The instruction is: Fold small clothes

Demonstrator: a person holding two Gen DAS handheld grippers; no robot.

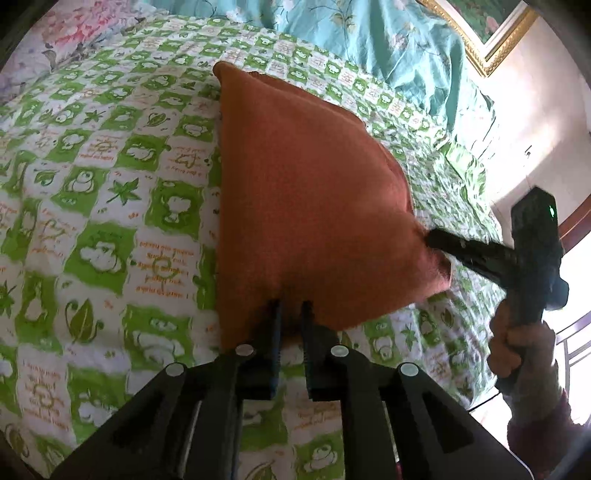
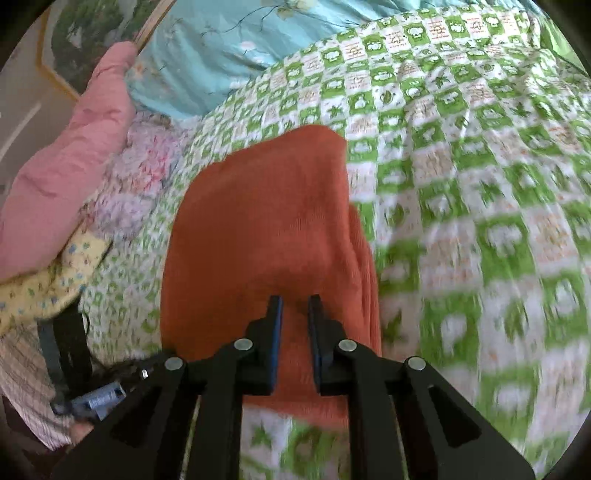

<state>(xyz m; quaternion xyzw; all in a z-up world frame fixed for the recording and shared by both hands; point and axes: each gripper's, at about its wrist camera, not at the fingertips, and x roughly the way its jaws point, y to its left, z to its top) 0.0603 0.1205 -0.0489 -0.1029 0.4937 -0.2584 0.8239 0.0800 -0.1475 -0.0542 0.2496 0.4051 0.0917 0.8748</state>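
While both grippers work the near edge of the orange garment [image 1: 303, 192], it lies on the green-and-white checked bedspread [image 1: 110, 206], far part flat, near part lifted off the cover. Left gripper [image 1: 291, 314] points down at the garment's near hem, jaws nearly together, with a fold of the orange knit caught between the pads: clamped on the cloth. Right gripper [image 1: 434, 240] comes in from the right side in the left wrist view, its black fingertips buried in the garment's right corner, fabric bunched and pulled toward it; a hand [image 1: 517, 347] grips its handle, sleeve below. From the right wrist view the right gripper [image 2: 295, 314] has its blue-padded fingers [image 2: 275, 332] drawn close, and orange cloth fills the narrow gap between them (pad contact itself is hard to read there, but the tug on the corner in the other view says it is gripping). Garment [image 2: 266, 221] in that view runs up and away from the jaws, a second layer showing along its right edge, so it looks doubled over. Bedspread [image 2: 461, 184] on the right is motion-blurred. Beyond the bedspread: a teal floral quilt [image 1: 388, 40], a pink quilt [image 2: 62, 177] bundled at left, a pale floral sheet [image 2: 144, 173] beside it, a yellow patterned cloth [image 2: 44, 284] under the pink bundle. A gold-framed picture [image 1: 491, 33] hangs on the wall past the bed.
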